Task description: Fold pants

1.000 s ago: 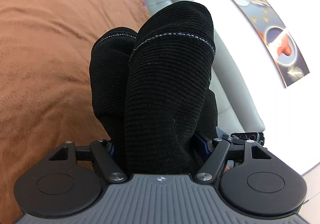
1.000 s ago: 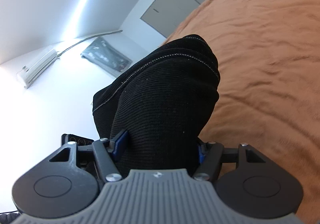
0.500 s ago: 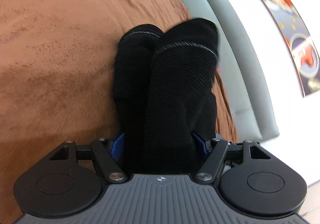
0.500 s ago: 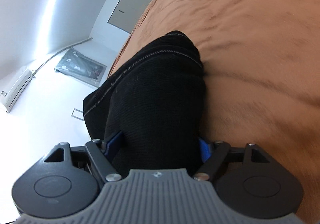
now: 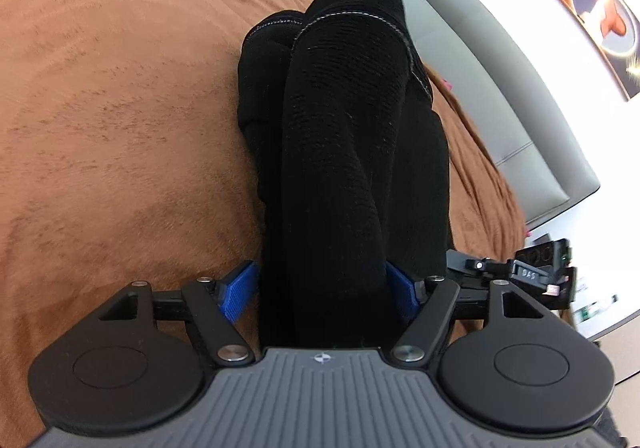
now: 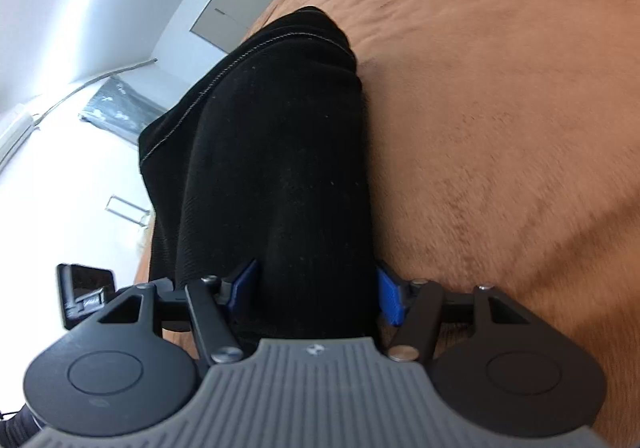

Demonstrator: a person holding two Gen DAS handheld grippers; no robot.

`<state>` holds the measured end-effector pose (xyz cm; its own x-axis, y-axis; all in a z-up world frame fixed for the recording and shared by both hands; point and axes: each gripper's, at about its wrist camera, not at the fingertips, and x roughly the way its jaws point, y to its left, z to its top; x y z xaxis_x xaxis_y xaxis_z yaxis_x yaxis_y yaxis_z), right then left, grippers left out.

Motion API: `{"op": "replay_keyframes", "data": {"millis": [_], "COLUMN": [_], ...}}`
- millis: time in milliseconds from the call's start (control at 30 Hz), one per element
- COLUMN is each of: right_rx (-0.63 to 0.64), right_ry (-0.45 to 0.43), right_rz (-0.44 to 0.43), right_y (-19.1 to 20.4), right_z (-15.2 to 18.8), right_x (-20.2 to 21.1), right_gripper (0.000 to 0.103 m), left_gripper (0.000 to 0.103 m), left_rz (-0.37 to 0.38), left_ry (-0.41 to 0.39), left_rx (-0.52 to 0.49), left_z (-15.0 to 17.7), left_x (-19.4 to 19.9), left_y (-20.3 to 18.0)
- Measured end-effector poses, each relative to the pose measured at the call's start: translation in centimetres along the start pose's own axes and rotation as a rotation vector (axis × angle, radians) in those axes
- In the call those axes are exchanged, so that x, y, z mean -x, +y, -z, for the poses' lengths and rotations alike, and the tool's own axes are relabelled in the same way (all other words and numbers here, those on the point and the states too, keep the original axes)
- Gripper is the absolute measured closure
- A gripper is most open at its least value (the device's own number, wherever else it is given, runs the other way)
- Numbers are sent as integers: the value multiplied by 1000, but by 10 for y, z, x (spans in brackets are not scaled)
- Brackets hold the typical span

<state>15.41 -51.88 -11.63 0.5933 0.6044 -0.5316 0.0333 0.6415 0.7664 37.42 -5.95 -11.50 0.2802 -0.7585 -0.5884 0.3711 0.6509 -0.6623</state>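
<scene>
The black ribbed pants (image 5: 348, 136) are bunched into a thick fold with a pale stitched hem at the far end. They reach forward over the brown blanket (image 5: 120, 108). My left gripper (image 5: 324, 280) has them between its blue pads (image 5: 236, 294); its jaws are opening slightly, and the fabric still fills the gap. In the right wrist view the same pants (image 6: 272, 168) run out from my right gripper (image 6: 316, 282). Its jaws are closing on the cloth, which sits between both blue pads (image 6: 390, 300).
The brown blanket (image 6: 500, 108) covers the bed. A grey padded headboard (image 5: 480, 68) and a wall picture (image 5: 596, 8) lie to the right in the left wrist view. Grey cabinet doors (image 6: 248, 0) stand far off. Black gripper hardware (image 5: 536, 272) sits close beside the left gripper.
Both grippers have sunk toward the blanket with the pants still between their pads. More blanket and less wall fills each view, and the blue pads show more.
</scene>
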Motion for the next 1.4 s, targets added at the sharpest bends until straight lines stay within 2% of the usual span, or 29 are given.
{"op": "replay_keyframes", "data": {"millis": [200,233,300,333,400,467,600,667,800,933,1033,1167,1400], "right_rx": [33,33,38,46,50,65,103,108,183,300,326,324,346], "right_ry": [-29,-32,-34,-40,-60,-78,-119,-150,-225,-303,-364,-386,-454], "right_rz": [124,143,207,245,281,319,382,400,484,582,600,631,679], "right_y": [20,20,26,30,31,44,78,98,149,200,227,256,289], "right_z": [30,31,46,54,72,89,119,129,139,149,154,158,174], "right_x": [11,9,19,25,32,41,60,67,69,65,67,69,74], "right_gripper": [47,50,64,65,62,55,46,34,19,7,5,5,5], "left_gripper": [21,21,21,21,21,21,17,12,11,11,11,11,11], "left_rz": [-83,-94,-130,-152,-192,-237,-266,-300,-381,-514,-540,-534,-507], "left_ry": [-38,-45,-58,-60,-57,-62,-103,-129,-183,-198,-238,-292,-253], "left_rx": [-67,-74,-87,-97,-133,-180,-206,-216,-257,-271,-297,-333,-323], "left_z": [2,5,11,16,22,28,39,43,49,52,57,62,67], "left_x": [11,16,24,30,36,43,64,72,89,92,100,112,115], "left_y": [-34,-36,-41,-43,-52,-62,-77,-87,-118,-144,-160,-177,-189]}}
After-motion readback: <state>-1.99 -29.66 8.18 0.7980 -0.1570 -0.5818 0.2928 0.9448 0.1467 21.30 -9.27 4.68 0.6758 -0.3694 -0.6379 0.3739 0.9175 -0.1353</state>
